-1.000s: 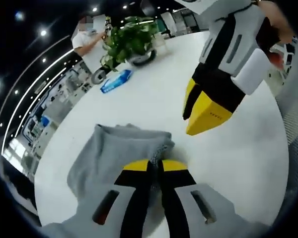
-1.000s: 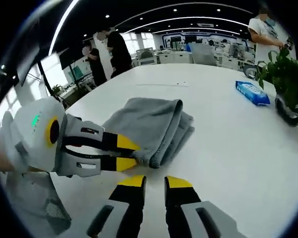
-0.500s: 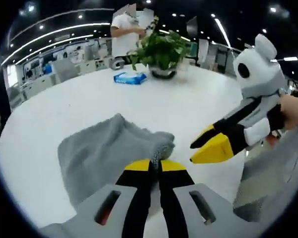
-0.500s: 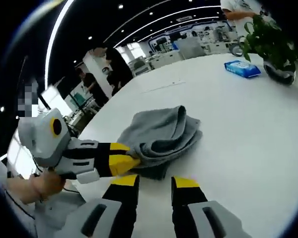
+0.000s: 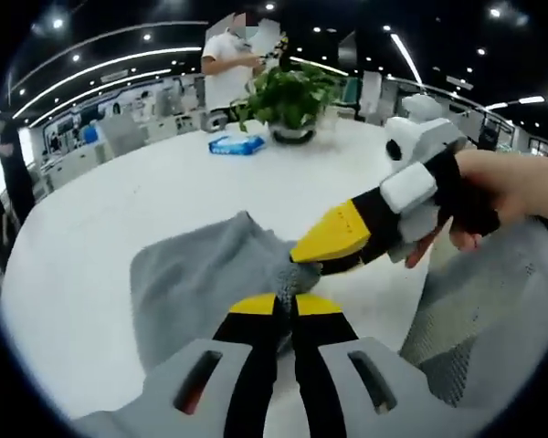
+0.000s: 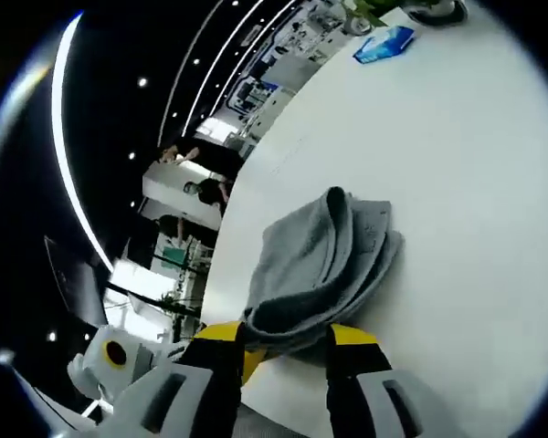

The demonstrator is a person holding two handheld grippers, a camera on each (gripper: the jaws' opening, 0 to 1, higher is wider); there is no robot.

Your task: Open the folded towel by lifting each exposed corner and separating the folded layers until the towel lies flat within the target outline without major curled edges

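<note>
Pinching a corner of the grey folded towel [image 5: 201, 283] at lower centre of the left gripper view, the left gripper [image 5: 285, 306] holds shut while the right gripper [image 6: 283, 338], jaws apart, straddles the neighbouring edge, probably needing to close and peel layers apart.

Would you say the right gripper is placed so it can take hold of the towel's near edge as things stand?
Probably yes. The right gripper is open, its jaws standing either side of the grey towel's near folded edge. Nothing lies between them. The left gripper pinches a corner close by, so the two may crowd each other.
</note>
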